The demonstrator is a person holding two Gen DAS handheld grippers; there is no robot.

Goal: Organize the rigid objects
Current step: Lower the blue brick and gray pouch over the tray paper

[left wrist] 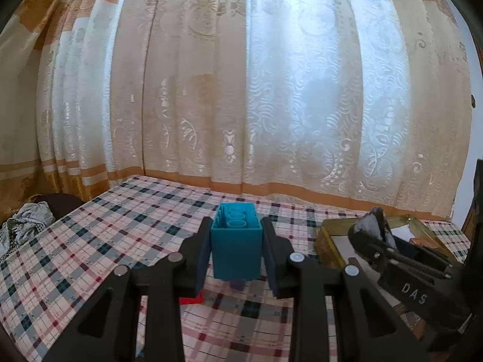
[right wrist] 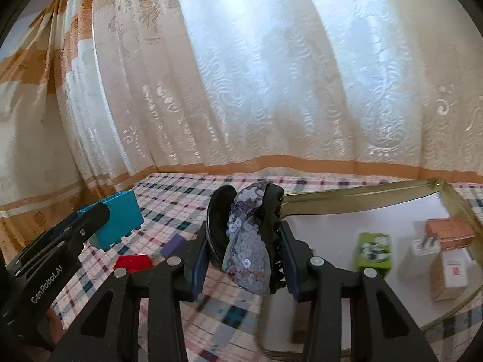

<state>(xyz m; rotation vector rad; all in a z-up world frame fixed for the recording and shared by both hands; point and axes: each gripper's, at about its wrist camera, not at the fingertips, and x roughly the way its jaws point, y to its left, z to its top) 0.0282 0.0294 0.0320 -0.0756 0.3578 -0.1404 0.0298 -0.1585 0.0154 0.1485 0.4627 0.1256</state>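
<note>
My left gripper is shut on a teal hollow building block and holds it above the checked tablecloth; the block also shows in the right wrist view. My right gripper is shut on a black hair claw clip with a sequined bow, held just left of a gold-rimmed tray. The same clip shows in the left wrist view above the tray. A red flat piece and a purple block lie on the cloth below.
The tray holds a green box, a white plug, a copper-coloured box and a small jar. A curtain hangs behind the table. Crumpled cloth lies at the far left.
</note>
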